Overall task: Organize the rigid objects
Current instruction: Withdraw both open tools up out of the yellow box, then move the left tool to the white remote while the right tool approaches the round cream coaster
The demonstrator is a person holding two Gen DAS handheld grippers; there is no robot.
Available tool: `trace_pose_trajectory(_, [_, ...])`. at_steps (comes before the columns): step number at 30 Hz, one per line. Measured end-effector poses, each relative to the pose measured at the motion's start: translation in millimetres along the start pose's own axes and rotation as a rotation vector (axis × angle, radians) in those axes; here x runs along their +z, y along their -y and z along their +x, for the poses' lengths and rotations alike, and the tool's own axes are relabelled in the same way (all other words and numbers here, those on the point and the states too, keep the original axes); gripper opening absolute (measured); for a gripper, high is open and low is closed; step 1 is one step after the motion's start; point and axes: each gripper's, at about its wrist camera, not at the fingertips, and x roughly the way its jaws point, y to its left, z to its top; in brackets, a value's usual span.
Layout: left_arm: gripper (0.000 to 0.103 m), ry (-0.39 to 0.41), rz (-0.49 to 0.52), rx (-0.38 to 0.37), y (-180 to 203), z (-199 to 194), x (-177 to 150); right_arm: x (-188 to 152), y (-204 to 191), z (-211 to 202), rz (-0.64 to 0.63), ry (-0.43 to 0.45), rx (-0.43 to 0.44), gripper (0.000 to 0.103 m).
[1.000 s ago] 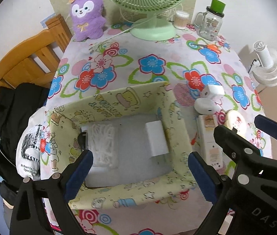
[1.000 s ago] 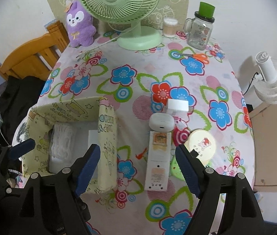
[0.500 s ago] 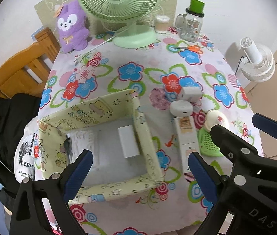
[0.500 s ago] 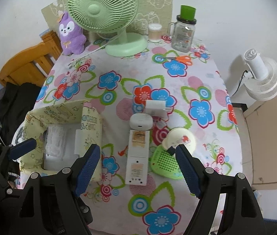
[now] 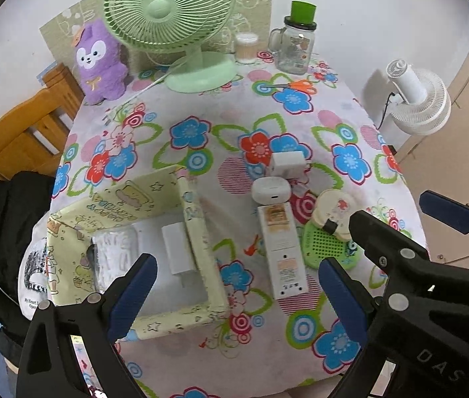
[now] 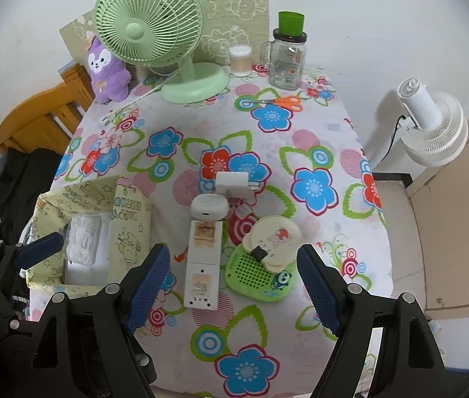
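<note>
A yellow fabric bin sits at the table's front left, holding a white block and a white textured pack. Right of it lie a white charger, a white earbud case, a long white box, a cream round compact and a green perforated disc. My left gripper is open and empty, above the front edge. My right gripper is open and empty above the long box.
A green desk fan, purple plush, glass jar with green lid, small cotton-swab jar and orange scissors stand at the back. A wooden chair is left; a white floor fan is right.
Both grippers have pulled back and risen from the table, so more of it shows. The left view swung right, off the bin. Nothing on the table moved.
</note>
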Motion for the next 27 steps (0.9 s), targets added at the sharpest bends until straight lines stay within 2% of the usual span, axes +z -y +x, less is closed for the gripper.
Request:
trace_pose_trajectory(20, [0.098,-0.011,-0.015,-0.076,36.8,15.2,-3.1,-8.5,41.9,4.5,-0.03,0.018,0.017,0.082])
trace_pose_trajectory(27, [0.093,-0.022,-0.036,-0.093,47.1,29.4,-3.2,-9.9,55.5,16.2,-0.049,0.019,0.034,0.082])
